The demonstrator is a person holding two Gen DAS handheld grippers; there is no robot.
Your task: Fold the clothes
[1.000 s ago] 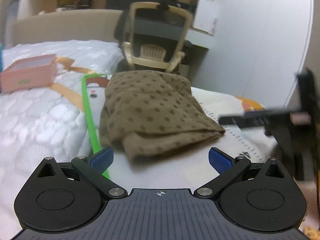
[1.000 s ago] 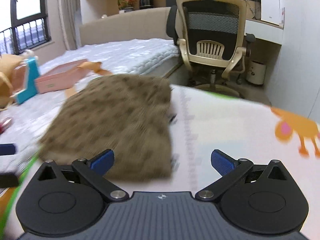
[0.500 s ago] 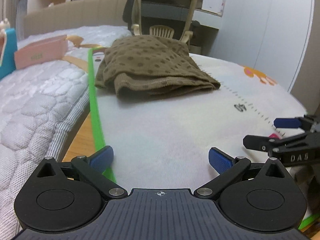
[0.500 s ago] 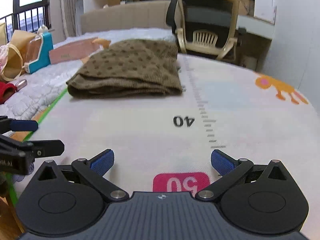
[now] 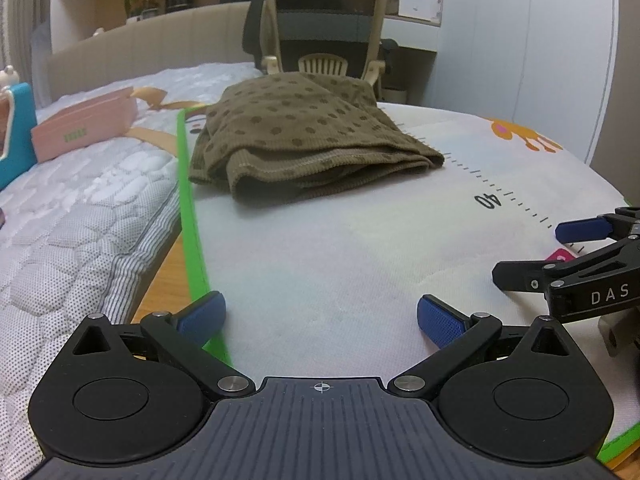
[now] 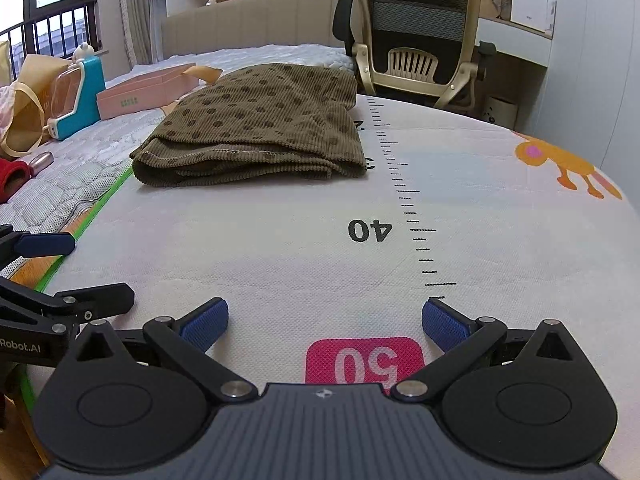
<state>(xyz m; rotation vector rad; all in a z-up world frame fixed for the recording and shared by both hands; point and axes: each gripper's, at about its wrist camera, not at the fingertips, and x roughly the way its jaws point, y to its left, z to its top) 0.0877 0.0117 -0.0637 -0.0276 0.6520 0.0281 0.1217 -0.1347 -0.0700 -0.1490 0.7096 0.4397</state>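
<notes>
Both claws pulled back, seemingly, from folded garment (image 6: 256,128) on mat (image 6: 300,248)

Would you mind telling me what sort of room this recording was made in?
Most likely a bedroom with a study corner: a quilted mattress and padded headboard, an office chair by a desk, and a children's play mat holding the folded brown garment.

Folded garment (image 6: 260,128) beyond open claw (image 6: 324,322)
</notes>
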